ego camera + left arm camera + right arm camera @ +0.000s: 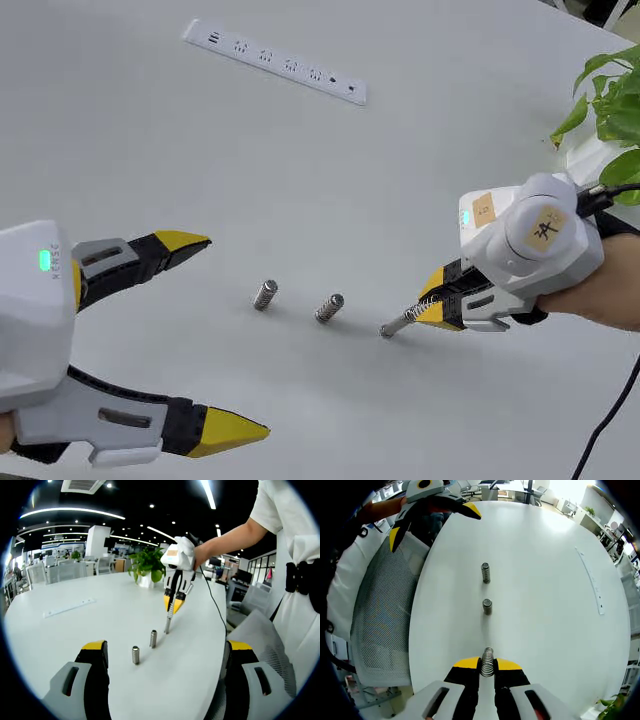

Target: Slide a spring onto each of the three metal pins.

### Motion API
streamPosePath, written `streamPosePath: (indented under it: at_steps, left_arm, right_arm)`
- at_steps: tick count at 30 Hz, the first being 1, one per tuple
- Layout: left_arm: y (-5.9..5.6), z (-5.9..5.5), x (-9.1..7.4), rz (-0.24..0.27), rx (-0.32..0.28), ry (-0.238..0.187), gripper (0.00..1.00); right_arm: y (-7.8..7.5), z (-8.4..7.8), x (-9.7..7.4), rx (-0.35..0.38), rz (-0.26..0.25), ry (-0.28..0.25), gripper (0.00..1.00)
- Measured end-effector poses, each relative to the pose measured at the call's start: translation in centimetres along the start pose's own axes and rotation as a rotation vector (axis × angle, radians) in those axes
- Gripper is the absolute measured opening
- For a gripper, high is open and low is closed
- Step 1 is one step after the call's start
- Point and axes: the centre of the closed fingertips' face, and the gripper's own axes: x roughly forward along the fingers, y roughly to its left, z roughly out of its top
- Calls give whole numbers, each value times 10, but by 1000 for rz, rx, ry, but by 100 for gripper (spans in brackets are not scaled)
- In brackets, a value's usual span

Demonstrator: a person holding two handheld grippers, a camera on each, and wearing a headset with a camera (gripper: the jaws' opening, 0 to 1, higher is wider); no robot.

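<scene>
Nearest me, the left tool (235, 335) hangs over the white worktop (300, 180), jaws spread wide with nothing between them. To its right I see the first pin (265, 294) and the second pin (330, 307) standing near each other, each wearing a coil. Further right, the right tool (436, 300) is clamped on a spring (424, 309) ringing the third pin (392, 327), whose free end points down at the worktop.

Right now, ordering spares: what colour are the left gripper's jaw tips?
Yellow, over black, on the left gripper; the head view shows it best.
</scene>
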Motion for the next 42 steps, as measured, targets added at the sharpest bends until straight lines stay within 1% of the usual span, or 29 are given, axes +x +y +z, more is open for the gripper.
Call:
streamPosePath:
  at_steps: [8,42]
  left_arm:
    - [-4,0,2,-11,-5,-3,97]
    - [-5,-2,4,-16,-23,-6,95]
  right_arm:
    - [0,-1,3,-6,3,6,7]
    - [0,-1,16,-34,17,28,7]
